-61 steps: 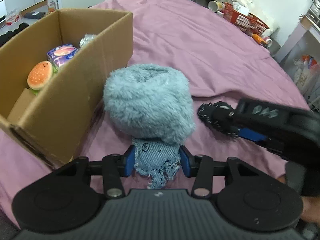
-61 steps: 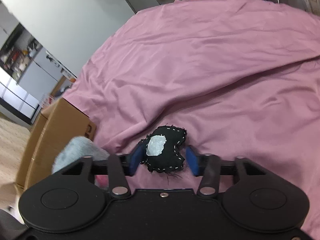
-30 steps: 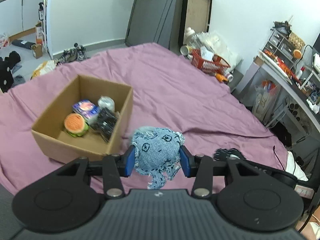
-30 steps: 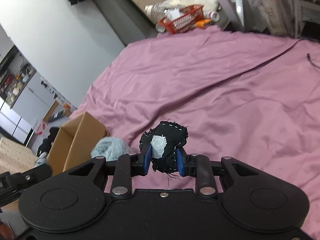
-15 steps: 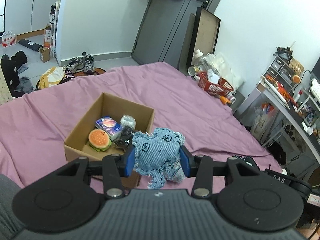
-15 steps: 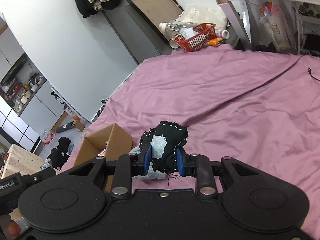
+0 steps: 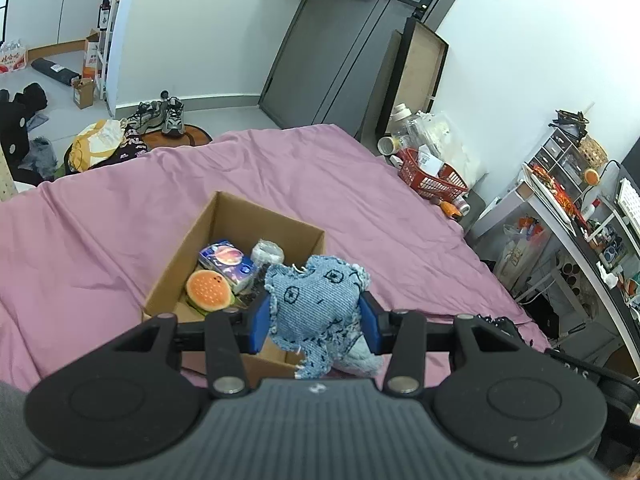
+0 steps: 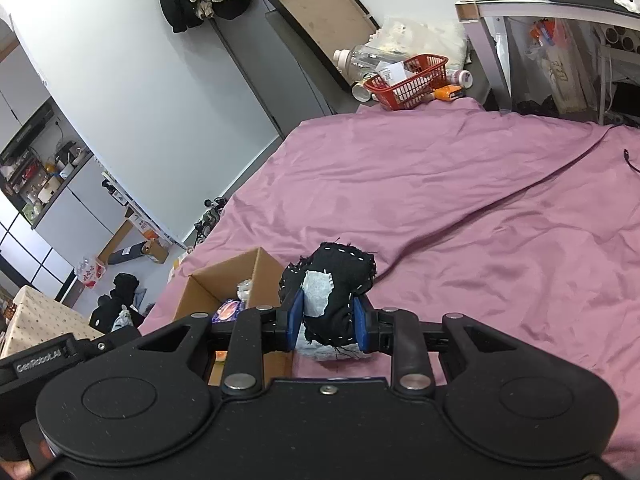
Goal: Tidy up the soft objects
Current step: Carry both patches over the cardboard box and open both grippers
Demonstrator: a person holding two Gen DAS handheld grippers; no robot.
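My left gripper is shut on a blue denim soft toy with a drawn face, held high above the bed. Below it stands an open cardboard box holding a burger-shaped soft toy, a purple packet and a wrapped ball. A fluffy light-blue soft object lies on the sheet beside the box, mostly hidden by the denim toy. My right gripper is shut on a black stitched soft toy with a white patch, held above the bed next to the box.
The bed is covered by a purple sheet. A red basket and bottles stand past the far corner. A cluttered desk is at the right. Shoes and bags lie on the floor at the left.
Both grippers have risen high above the bed with their toys. The right gripper closed on the black toy. The fluffy blue object stayed on the sheet.
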